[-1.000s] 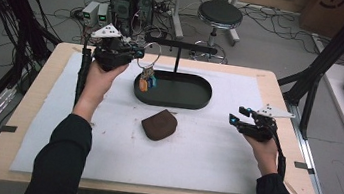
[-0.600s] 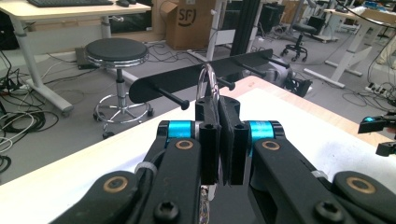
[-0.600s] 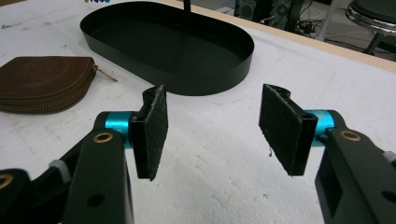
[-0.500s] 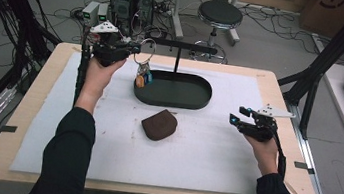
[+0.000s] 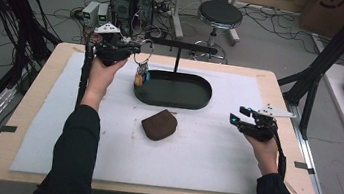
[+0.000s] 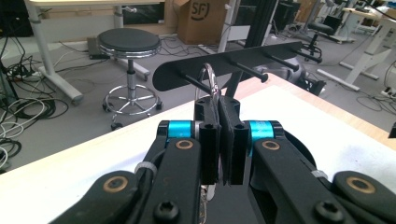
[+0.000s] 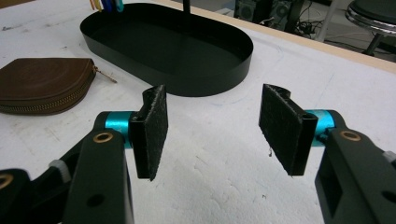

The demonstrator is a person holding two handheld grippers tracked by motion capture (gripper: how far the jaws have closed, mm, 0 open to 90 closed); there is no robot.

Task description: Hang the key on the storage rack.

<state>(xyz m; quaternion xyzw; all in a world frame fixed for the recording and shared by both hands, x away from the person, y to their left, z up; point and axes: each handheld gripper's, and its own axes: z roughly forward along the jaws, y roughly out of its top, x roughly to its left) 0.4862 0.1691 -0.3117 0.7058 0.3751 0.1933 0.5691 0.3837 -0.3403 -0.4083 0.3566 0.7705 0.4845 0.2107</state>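
Observation:
My left gripper [image 5: 136,51] is shut on a metal key ring [image 5: 143,55], from which a bunch of keys and tags [image 5: 141,77] hangs over the left end of a black oval tray [image 5: 205,100]. In the left gripper view, the ring [image 6: 208,78] stands up between the closed pads [image 6: 219,109], just in front of a black peg rack [image 6: 243,63]. The rack's bar [image 5: 182,44] rises on a post behind the tray. A brown zip pouch [image 5: 159,124] lies in front of the tray. My right gripper [image 5: 236,117] hovers open at the table's right, nothing between its pads [image 7: 215,126].
White foam sheet [image 5: 202,156] covers the wooden table. The right gripper view has the tray wall [image 7: 205,81] and the pouch [image 7: 42,88] ahead. A round stool [image 5: 219,15] and computer boxes [image 5: 132,1] stand on the floor beyond the far edge.
My left gripper has shifted slightly to the left and a little lower with the key bunch still hanging from it. The right gripper has stayed where it was.

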